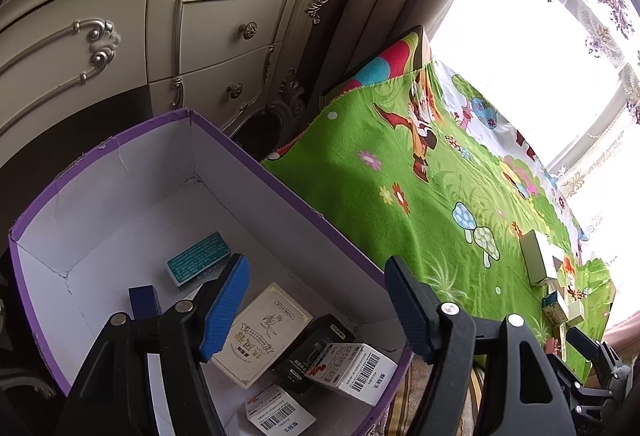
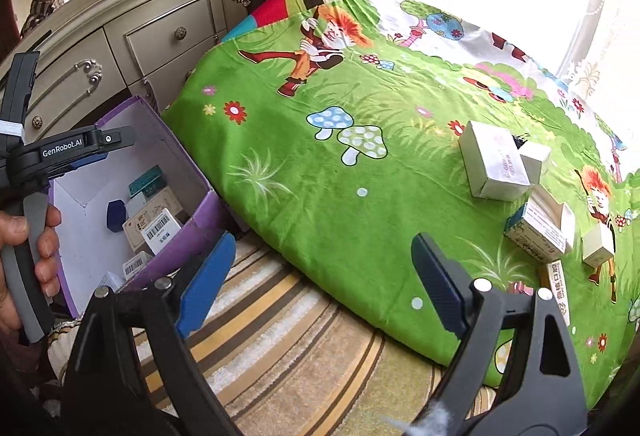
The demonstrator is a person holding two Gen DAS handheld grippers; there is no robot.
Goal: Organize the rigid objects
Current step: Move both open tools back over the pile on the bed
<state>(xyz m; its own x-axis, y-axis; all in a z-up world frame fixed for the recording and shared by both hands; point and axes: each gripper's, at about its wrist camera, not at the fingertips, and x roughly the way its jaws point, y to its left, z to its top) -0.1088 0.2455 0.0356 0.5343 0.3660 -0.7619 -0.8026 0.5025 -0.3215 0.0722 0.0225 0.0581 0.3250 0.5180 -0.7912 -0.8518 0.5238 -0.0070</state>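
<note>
Both my left gripper [image 1: 316, 310] and right gripper [image 2: 320, 284] gape empty; I should square the right one on the large white carton [image 2: 494, 166] before carrying it to the purple box [image 1: 280, 180].

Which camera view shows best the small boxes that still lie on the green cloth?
The right wrist view: the small boxes lie apart enough on the green cloth to count, with some print visible. The left wrist view shows the same boxes only tiny at the far right edge, partly hidden and in glare.
</note>
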